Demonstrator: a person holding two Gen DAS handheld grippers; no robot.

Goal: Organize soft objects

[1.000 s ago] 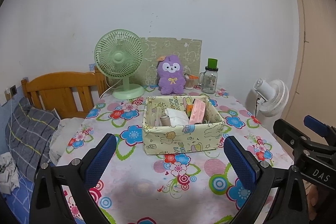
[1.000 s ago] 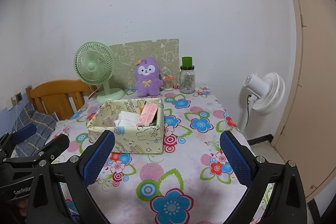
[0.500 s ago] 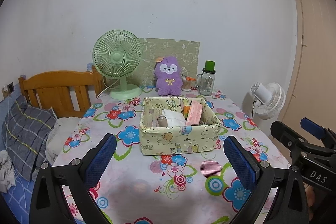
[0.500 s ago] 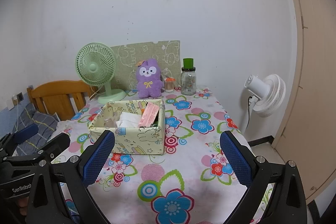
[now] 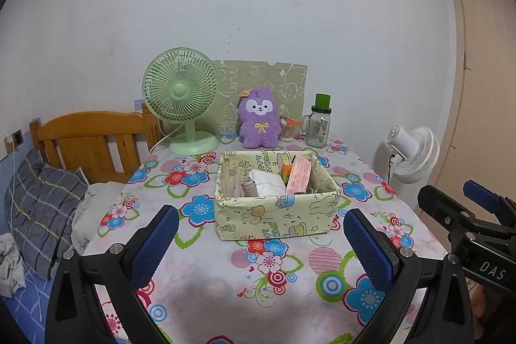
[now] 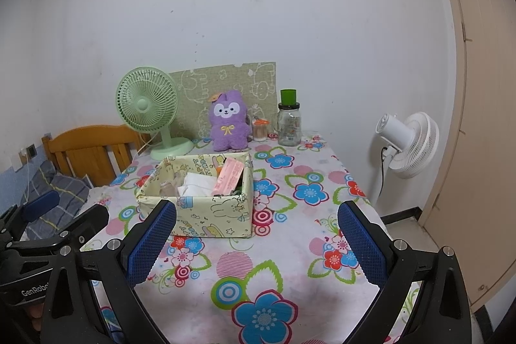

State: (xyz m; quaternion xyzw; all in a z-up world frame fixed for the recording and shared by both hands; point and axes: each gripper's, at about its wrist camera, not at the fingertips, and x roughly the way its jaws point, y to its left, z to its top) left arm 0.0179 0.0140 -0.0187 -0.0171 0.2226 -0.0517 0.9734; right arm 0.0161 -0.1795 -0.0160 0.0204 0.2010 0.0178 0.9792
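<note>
1. Surface: a table (image 5: 206, 286) covered with a flower-print cloth stands against a white wall; a wooden headboard (image 5: 93, 137) and a grey plaid pillow (image 5: 42, 208) lie to its left, and a white floor fan (image 5: 414, 150) stands to its right.
2. Storage: a pale yellow fabric box (image 5: 274, 218) sits near the table centre. It holds a pink packet (image 5: 300, 174) leaning upright, folded white cloth (image 5: 266, 182) and smaller items too indistinct to identify.
3. Soft toy: a purple plush (image 5: 259, 123) stands upright at the far edge, between a green desk fan (image 5: 180, 99) and a glass jar with a green lid (image 5: 319, 126), in front of a printed board (image 5: 283, 83).
4. Left gripper (image 5: 258, 247): fingers spread wide, holding nothing, above the near table edge with the box between them in view.
5. Right gripper (image 6: 254, 242): fingers spread wide, holding nothing, to the right of the left unit.
</note>
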